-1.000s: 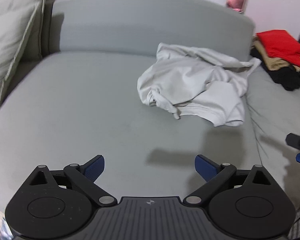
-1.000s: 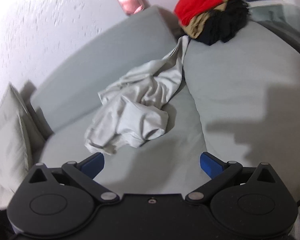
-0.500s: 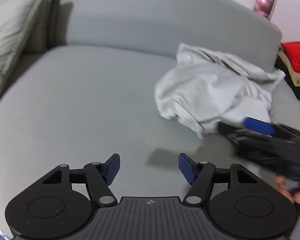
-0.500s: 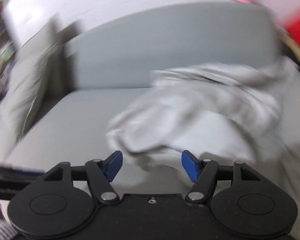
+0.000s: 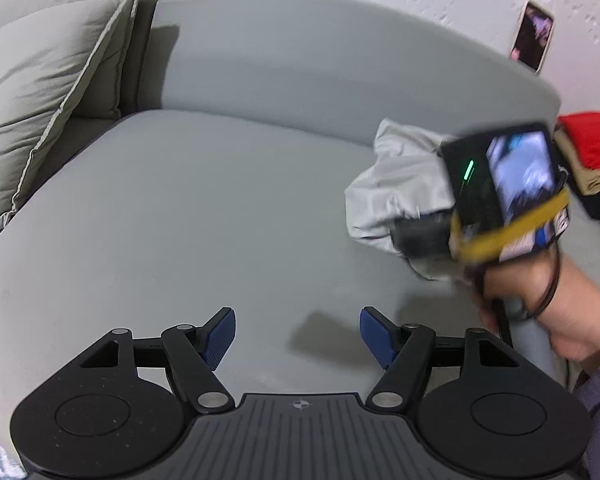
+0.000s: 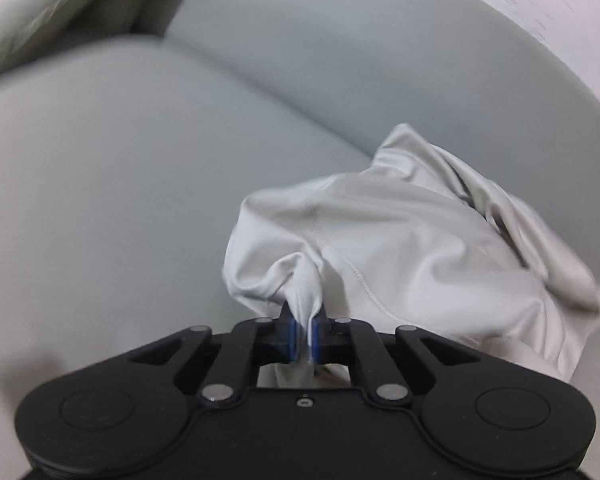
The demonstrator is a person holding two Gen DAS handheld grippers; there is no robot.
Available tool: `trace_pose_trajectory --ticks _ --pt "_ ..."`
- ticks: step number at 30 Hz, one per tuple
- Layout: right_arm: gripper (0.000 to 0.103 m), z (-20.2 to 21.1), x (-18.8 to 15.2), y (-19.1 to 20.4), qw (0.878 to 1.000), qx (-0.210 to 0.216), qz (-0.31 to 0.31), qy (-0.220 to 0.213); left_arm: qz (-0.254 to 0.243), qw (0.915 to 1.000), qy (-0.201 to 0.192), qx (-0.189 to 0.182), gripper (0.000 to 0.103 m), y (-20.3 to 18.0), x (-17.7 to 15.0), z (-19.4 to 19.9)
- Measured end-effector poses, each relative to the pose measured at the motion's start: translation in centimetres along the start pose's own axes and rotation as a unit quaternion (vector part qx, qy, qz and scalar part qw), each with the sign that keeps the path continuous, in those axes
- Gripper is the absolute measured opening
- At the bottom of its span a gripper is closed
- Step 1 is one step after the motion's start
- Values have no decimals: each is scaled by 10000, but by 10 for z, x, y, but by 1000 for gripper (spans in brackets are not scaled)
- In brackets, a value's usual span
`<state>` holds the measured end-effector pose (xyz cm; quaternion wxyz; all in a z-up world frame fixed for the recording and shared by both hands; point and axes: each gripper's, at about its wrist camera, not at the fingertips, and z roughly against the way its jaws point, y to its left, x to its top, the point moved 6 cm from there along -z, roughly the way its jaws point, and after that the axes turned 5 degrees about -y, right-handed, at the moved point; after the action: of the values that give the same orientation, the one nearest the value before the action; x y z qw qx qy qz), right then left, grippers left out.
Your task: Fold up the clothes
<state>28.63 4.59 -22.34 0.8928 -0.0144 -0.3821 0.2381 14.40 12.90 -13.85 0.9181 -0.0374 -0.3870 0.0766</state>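
Grey sofa (image 5: pixel 188 216): fills both views, curved backrest against a white textured wall, seat bare on its left half.
Cushions (image 5: pixel 40 92): pale, piped, stacked at the sofa's left end; cut off by the frame edge, and only a blur in the right wrist view.
White garment (image 6: pixel 400 256): crumpled in a heap on the right part of the seat, close under the backrest; its far side runs out of frame, and in the left wrist view most of it is hidden behind the right-hand device.
Clothes pile (image 5: pixel 588 152): red on top, tan and black below, at the far right edge, cropped; whether these are folded I cannot tell.
Right gripper (image 6: pixel 305 338): blue fingers clenched on a bunched tip of the white garment, cloth pinched between the pads and trailing under the body.
Right hand (image 5: pixel 548 304): wraps the handle, motion-blurred; a screen and yellow strap sit above it.
Left gripper (image 5: pixel 296 336): fingers spread wide, grasping nothing, low over bare seat, well apart from the garment.
Wall picture (image 5: pixel 532 36): small, dark, too blurred to read.
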Motion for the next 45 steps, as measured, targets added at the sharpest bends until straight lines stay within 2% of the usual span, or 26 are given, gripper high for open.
trace_pose_trajectory --ticks 2,4,6,8,11,13,15,16,18,21,24,26,27,28,31,32,37,42,45 --pt "5 27 23 -11 9981 190 -546 -192 49 9998 -175 -65 66 -1 5 14" --pt "5 67 57 -23 9901 581 -1177 -505 69 9992 -384 -107 66 -1 12 31" --pt "5 115 91 -43 9747 842 -1825 -977 48 9978 -643 -133 66 -2 21 54" --pt "5 170 121 -74 9499 1023 -2541 -1504 -35 9953 -949 -172 66 -2 30 80" --pt "4 253 109 -133 9119 1023 -3373 -2102 -238 9906 -1314 -300 67 -6 37 117" --pt "4 308 100 -174 8810 1009 -3901 -2481 -393 9871 -1489 -439 70 -10 38 139" --pt "5 347 60 -203 8677 914 -4152 -2575 -543 9843 -1567 -612 75 -18 33 156" --pt "5 360 33 -212 8662 832 -4223 -2540 -629 9837 -1545 -666 78 -22 28 160" --pt "6 363 -27 -228 8714 583 -4310 -2268 -824 9834 -1440 -728 80 -30 17 163" --pt "14 353 -129 -233 8779 12 -4569 -1430 -1087 9843 -1123 -821 85 -47 -7 155" --pt "22 332 -223 -235 8616 -502 -5027 -502 -1066 9861 -559 -1143 85 -65 -34 137" --pt "26 329 -261 -232 8506 -714 -5204 -221 -1079 9851 -283 -1311 85 -80 -47 128" --pt "32 329 -274 -231 8455 -765 -5282 -163 -1136 9845 -204 -1321 85 -85 -52 124" --pt "35 330 -282 -229 8414 -737 -5351 -165 -1220 9840 -155 -1290 85 -91 -55 120" --pt "45 330 -269 -221 8510 -649 -5205 -245 -1359 9830 -19 -1232 85 -101 -64 104" --pt "52 330 -264 -219 8545 -620 -5151 -272 -1324 9832 19 -1254 85 -104 -65 102" --pt "66 328 -241 -206 8710 -474 -4873 -410 -1268 9847 146 -1184 87 -110 -71 96" --pt "70 323 -230 -198 8818 -409 -4682 -383 -1214 9870 166 -1041 87 -99 -74 84" --pt "67 318 -228 -197 8935 -467 -4454 -346 -1231 9884 75 -888 81 -92 -73 72"
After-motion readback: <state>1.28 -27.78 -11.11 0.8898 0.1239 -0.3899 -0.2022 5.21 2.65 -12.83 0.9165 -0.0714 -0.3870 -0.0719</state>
